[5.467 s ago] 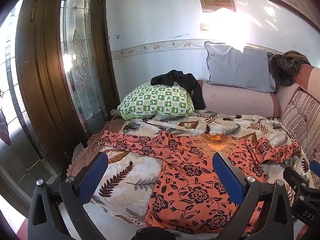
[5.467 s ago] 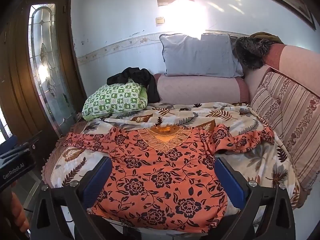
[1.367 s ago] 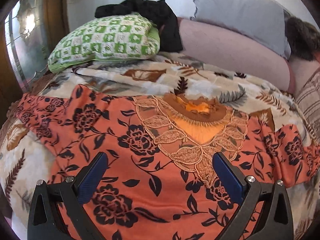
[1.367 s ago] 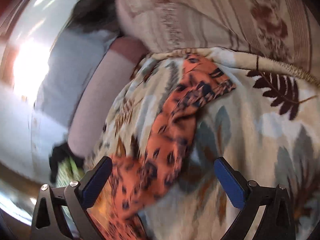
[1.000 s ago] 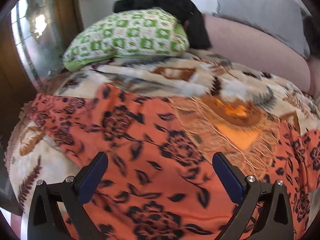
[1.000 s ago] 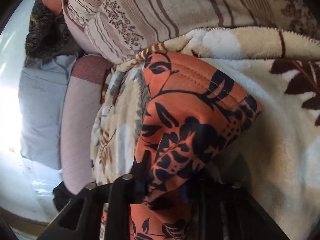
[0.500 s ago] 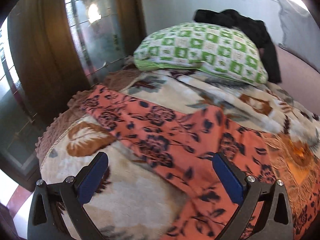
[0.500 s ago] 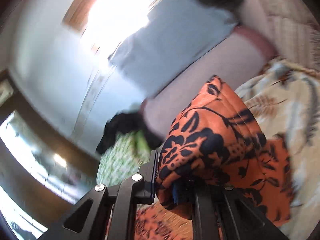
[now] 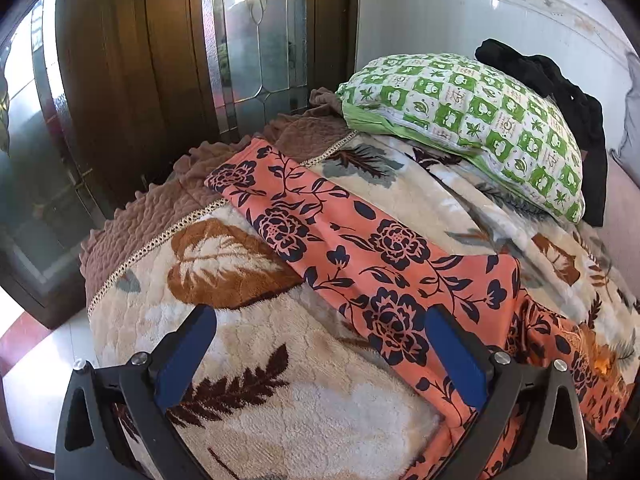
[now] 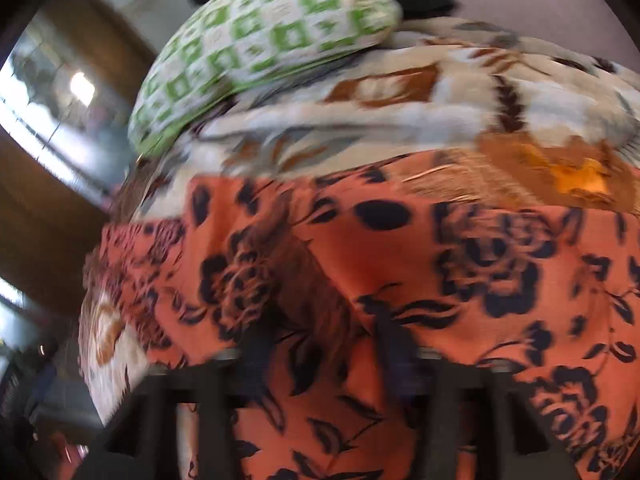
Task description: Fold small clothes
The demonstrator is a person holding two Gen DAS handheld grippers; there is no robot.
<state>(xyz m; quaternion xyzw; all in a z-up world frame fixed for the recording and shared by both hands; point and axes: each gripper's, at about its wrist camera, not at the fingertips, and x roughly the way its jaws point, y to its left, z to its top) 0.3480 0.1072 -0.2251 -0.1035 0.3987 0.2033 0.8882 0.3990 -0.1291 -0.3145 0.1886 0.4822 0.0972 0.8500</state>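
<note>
An orange blouse with dark flowers (image 9: 360,256) lies spread on a leaf-patterned blanket (image 9: 248,344). In the left wrist view its left sleeve runs from the bed's corner toward the body of the blouse. My left gripper (image 9: 320,356) is open and empty just above the blanket, its right finger (image 9: 456,360) over the sleeve's base. My right gripper (image 10: 320,356) is shut on the blouse's right sleeve (image 10: 312,320) and holds it over the blouse's body (image 10: 500,264), below the embroidered neckline (image 10: 560,172). That view is blurred.
A green checked pillow (image 9: 480,120) with a black garment (image 9: 560,80) behind it lies at the head of the bed. A brown quilted cover (image 9: 160,216) edges the bed's corner. A wooden door with glass panels (image 9: 160,60) stands close on the left.
My left gripper has swung left from the neckline to the left sleeve. My right gripper shut on the right sleeve's end, lifted it and carried it across over the blouse's body.
</note>
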